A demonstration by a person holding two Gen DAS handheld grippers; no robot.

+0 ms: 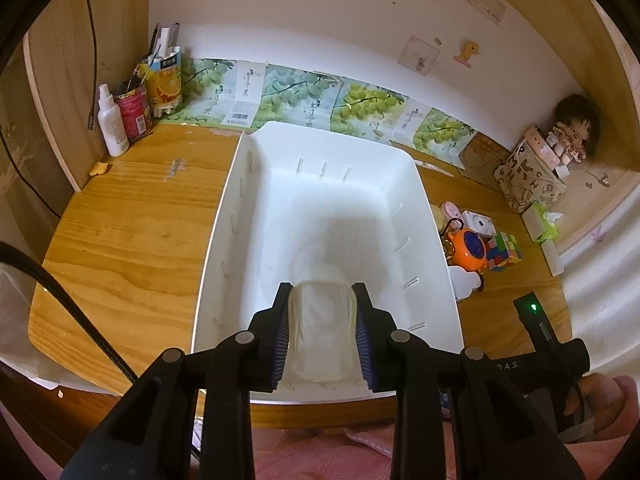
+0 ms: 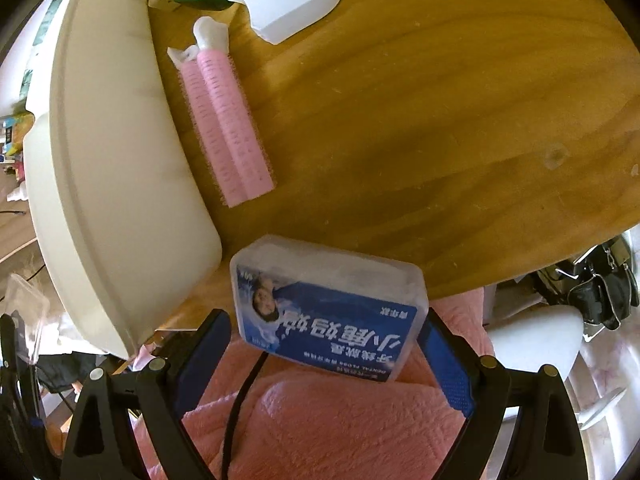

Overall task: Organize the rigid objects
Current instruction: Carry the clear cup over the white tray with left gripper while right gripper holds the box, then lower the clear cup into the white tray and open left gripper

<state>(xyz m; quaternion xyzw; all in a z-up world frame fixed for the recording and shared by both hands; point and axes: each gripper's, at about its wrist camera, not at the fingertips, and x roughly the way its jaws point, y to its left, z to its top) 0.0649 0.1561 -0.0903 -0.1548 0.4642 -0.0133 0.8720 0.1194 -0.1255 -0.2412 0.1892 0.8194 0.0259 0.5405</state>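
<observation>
The left gripper (image 1: 322, 332) is clamped on one clear plastic box (image 1: 322, 336), held over the near end of the white bin (image 1: 224, 216), long axis running away. The right gripper (image 2: 324, 344) has fingers apart around one blue floss box (image 2: 328, 304) at the desk's (image 2: 420, 120) near edge, long axis crosswise. Two pink rollers (image 2: 226, 128) lie beside the bin.

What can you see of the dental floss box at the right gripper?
The dental floss box is a rounded rectangular case of frosted translucent plastic with a blue printed label showing a face and Chinese text, upside down in the right wrist view. It sits at the wooden table edge, overhanging it, between the open right gripper fingers; contact unclear.
</observation>
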